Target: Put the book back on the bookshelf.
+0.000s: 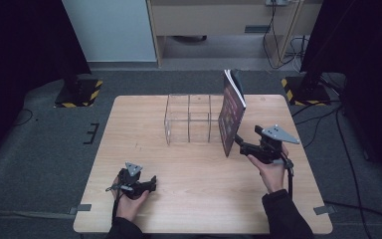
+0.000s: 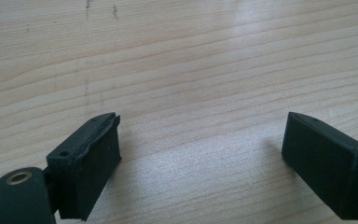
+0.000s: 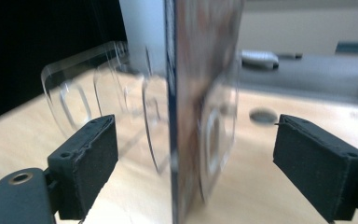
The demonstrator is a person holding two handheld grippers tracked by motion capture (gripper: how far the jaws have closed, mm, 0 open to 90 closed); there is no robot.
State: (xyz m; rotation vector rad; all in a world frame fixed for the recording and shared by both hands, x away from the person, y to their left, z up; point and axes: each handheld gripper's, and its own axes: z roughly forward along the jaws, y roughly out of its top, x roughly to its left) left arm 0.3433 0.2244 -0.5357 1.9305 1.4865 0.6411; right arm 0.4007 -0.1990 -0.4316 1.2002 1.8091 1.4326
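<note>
Clear acrylic organizer (image 1: pixel 189 119) at table (image 1: pixel 129 209) centre; book (image 1: pixel 231 117) upright, touching its 3 o'clock wall. Right gripper (image 1: pixel 243 143) spread, straddling book edge, no pinch: book could topple. Left gripper (image 1: pixel 153 183) spread, idle at 7 o'clock.

The book (image 3: pixel 200 107) is blurring in the right gripper view, its cover unreadable, its top and bottom running off frame.
</note>
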